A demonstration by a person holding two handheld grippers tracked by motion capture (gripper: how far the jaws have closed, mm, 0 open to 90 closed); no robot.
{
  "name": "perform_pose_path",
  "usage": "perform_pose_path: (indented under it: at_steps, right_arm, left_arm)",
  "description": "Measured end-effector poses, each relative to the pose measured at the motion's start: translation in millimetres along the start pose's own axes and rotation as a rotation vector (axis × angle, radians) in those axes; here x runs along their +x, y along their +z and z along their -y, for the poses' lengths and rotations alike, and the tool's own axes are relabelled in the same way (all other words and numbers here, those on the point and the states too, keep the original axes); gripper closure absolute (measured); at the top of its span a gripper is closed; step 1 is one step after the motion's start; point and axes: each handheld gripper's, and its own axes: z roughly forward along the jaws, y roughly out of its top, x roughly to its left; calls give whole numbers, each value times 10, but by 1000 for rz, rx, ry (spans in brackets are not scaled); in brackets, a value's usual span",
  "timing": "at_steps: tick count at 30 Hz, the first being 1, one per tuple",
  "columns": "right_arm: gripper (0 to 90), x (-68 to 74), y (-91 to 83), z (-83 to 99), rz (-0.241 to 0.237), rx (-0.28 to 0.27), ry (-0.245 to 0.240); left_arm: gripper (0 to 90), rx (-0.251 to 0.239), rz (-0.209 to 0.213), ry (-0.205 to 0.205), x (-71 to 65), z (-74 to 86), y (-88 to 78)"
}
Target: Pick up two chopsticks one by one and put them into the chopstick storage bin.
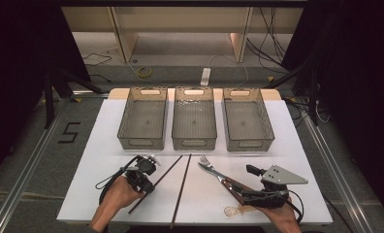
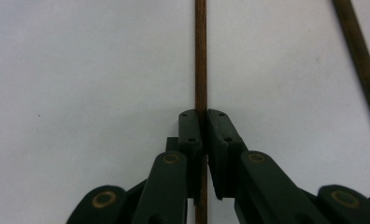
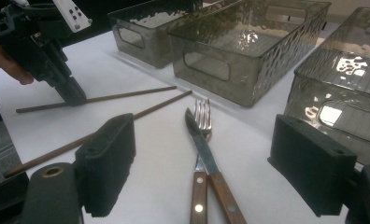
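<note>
Left hand-held gripper (image 2: 202,122): jaws closed tight on the left chopstick (image 2: 201,56), pads pressing on both sides of the thin brown stick. In the left gripper view the stick runs straight up between the jaws, centred on the pads. In the high view the same chopstick (image 1: 156,183) lies slanted on the white worktop (image 1: 287,141), with the left hand-held gripper (image 1: 146,187) on its lower half, well off the stick's middle. Whether the stick has left the surface cannot be told.

Right hand-held gripper (image 3: 202,172): jaws wide apart, holding nothing, poised low over the wooden handles of the fork (image 3: 201,121) and knife (image 3: 199,142), which lie one across the other. A second chopstick (image 1: 181,189) lies just beside the gripped one. A clear plastic spoon (image 1: 233,211) lies near the worktop's front edge, by the right hand.

Three empty grey baskets (image 1: 144,143) stand in a row at the far side of the worktop.

Assessment: the step in hand appears to be lifting the chopstick for sorting into a basket. Recommendations:
- Raise it straight up and slowly; a grip off-centre on a long stick invites the far end to droop or swing.
- Keep the pads firmly closed; a thin round stick can roll between them.
- Clear the neighbouring chopstick before travelling.
- Lower it lengthwise along the basket so that neither end catches the rim.
</note>
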Motion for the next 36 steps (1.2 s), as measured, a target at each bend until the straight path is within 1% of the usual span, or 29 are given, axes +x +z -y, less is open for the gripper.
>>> perform_pose_path:
  at_steps: [1,3,4,5,10,16,21,23,24,26,28,29,30,34,35,36]
  right_arm:
    - [229,0,0,0,0,0,0]
    - [229,2,2,1,-2,5,-3]
    - [229,2,2,1,-2,5,-3]
    - [230,3,2,1,-2,6,-3]
    - [231,5,4,0,-2,11,-2]
    - [231,5,3,0,-3,11,-5]
    - [231,6,3,0,-4,14,-4]
    - [231,4,6,1,-7,12,-5]
    - [231,4,6,1,-6,12,-4]
    - [231,3,6,2,-6,12,-3]
    - [231,2,6,3,-6,12,-3]
    - [231,1,7,4,-6,12,-3]
    - [231,0,8,4,-6,13,-3]
    - [231,4,11,6,-5,13,-1]
    - [231,3,15,8,-2,12,1]
    - [232,0,16,8,-2,16,-1]
  left_arm:
    - [839,3,1,5,4,0,-3]
    - [840,-6,-12,2,11,1,-11]
    - [840,-6,-12,2,11,1,-11]
    - [841,-17,-9,-3,34,6,-30]
    - [841,-32,-1,-6,66,21,-69]
    - [841,-51,6,-11,74,27,-112]
    - [841,-84,16,-8,75,33,-202]
    - [841,-101,19,-6,74,34,-247]
    - [841,-119,19,-4,69,33,-294]
    - [841,-126,20,1,70,31,-321]
    - [841,-145,29,2,82,25,-381]
    - [841,-159,33,-2,95,23,-412]
    - [841,-170,28,-1,114,21,-453]
    - [841,-236,23,-24,214,31,-628]
    - [841,-250,16,-23,242,30,-671]
    - [841,-268,13,-30,264,27,-708]
